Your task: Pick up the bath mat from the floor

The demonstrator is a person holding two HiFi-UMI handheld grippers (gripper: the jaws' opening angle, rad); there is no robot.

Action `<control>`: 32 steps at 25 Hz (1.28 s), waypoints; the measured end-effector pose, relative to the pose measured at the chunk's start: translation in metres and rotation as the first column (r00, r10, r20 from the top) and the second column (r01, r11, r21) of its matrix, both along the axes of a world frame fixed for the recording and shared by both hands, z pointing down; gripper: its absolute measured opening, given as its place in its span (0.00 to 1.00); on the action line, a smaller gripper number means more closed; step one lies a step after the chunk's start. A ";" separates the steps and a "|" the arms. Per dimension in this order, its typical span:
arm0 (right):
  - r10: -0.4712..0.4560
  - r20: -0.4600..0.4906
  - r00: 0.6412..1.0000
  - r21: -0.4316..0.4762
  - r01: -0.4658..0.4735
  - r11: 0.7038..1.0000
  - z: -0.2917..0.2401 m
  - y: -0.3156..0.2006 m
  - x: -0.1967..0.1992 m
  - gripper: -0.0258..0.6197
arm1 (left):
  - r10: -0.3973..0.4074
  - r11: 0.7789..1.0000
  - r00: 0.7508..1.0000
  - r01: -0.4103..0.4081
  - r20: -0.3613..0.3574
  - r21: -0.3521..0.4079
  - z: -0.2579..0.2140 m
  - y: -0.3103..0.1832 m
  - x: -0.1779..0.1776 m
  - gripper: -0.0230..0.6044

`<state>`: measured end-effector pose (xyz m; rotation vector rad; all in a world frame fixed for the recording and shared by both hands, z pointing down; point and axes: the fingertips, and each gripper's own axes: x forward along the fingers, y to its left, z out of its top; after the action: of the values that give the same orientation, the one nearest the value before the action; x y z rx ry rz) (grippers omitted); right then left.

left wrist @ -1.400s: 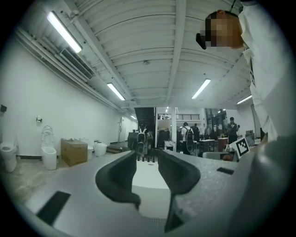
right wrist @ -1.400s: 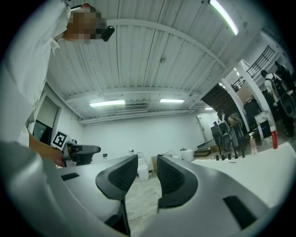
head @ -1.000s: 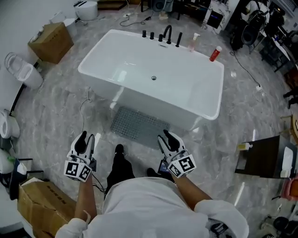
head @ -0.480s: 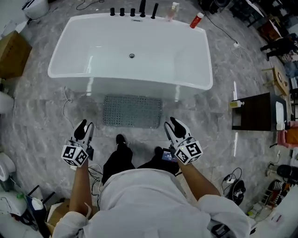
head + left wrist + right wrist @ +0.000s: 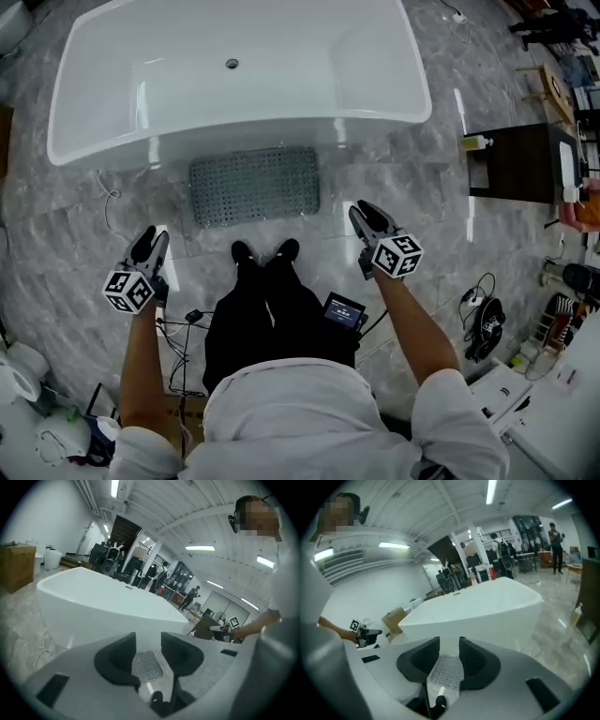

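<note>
The grey dotted bath mat [image 5: 255,185] lies flat on the marble floor, against the front of the white bathtub [image 5: 234,141] and just ahead of the person's feet [image 5: 263,253]. My left gripper [image 5: 148,244] hangs to the mat's lower left, apart from it. Its jaws are open and have just opened a little wider, with nothing between them. My right gripper [image 5: 366,216] is open at the mat's lower right, also apart from it. In both gripper views the mat [image 5: 146,665] [image 5: 447,671] shows far off through the gap of the left gripper [image 5: 148,641] and the right gripper [image 5: 449,648].
A dark side table [image 5: 511,164] with a small bottle [image 5: 476,142] stands at the right. Cables and gear [image 5: 483,319] lie on the floor at the lower right. A small screen [image 5: 343,310] hangs at the person's waist. A thin cable [image 5: 105,202] trails left of the mat.
Both grippers have sunk and spread apart, now flanking the person's legs. The view has tipped down, so the mat and tub sit closer and squarely ahead.
</note>
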<state>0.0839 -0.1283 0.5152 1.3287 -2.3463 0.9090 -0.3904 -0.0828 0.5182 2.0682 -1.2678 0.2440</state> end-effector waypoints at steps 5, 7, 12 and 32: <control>-0.015 -0.048 0.999 -0.167 0.007 0.986 0.136 -0.006 0.020 0.27 | 0.005 0.991 1.000 -0.003 0.013 -0.136 0.106 -0.018 -0.010 0.30; -0.050 -0.097 0.994 -0.241 0.025 0.970 0.193 -0.006 0.028 0.27 | -0.009 0.980 1.000 0.010 0.003 -0.197 0.153 -0.021 -0.016 0.30; -0.116 -0.146 0.982 -0.368 0.056 0.928 0.319 -0.007 0.045 0.27 | -0.022 0.928 1.000 0.027 0.020 -0.371 0.281 -0.018 -0.024 0.33; -0.303 -0.201 0.932 -0.452 0.186 0.872 0.622 -0.026 0.054 0.28 | 0.109 0.777 0.994 -0.086 -0.002 -0.623 0.603 0.013 -0.003 0.42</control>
<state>0.1379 -0.1540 1.1376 0.8857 -1.9092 1.0167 -0.3936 -0.0702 1.1208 1.5479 -0.9229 0.6583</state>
